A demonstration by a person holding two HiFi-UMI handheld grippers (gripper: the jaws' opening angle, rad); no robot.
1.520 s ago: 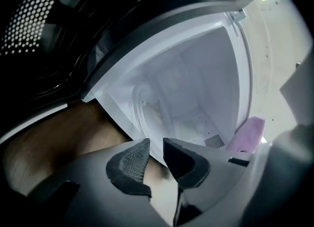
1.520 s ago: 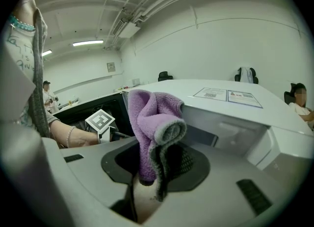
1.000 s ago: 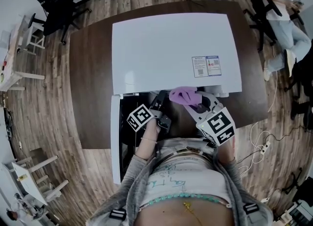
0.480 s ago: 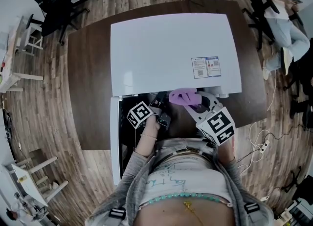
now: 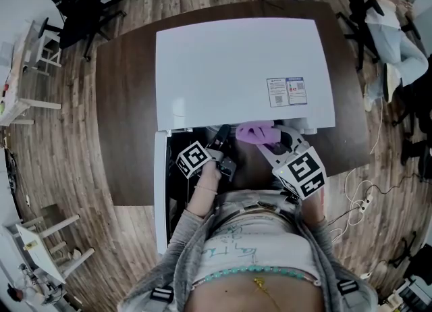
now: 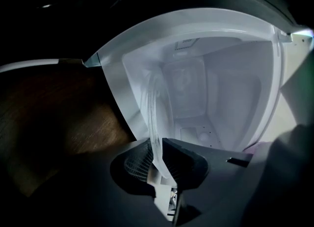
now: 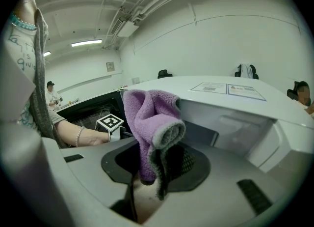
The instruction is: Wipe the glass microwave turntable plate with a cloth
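Note:
The white microwave [image 5: 243,71] stands on a dark table [image 5: 125,135] with its door [image 5: 160,189] swung open to the left. My left gripper [image 5: 220,136] reaches into the lit cavity [image 6: 225,98]. The clear glass turntable plate [image 6: 156,118] stands on edge between the jaws of my left gripper [image 6: 158,145], which are closing, and the pads look pressed on its rim. My right gripper [image 5: 277,143] hovers outside, just in front of the microwave's right half. In the right gripper view, this gripper [image 7: 154,164] is shut on a folded purple cloth [image 7: 147,118]; the cloth [image 5: 255,132] also shows from above.
A person [image 5: 388,7] sits at the back right beside office chairs. Another chair [image 5: 74,0] stands at the back left, and white stools [image 5: 27,67] line the left edge. Cables and a power strip [image 5: 358,202] lie on the wooden floor to the right.

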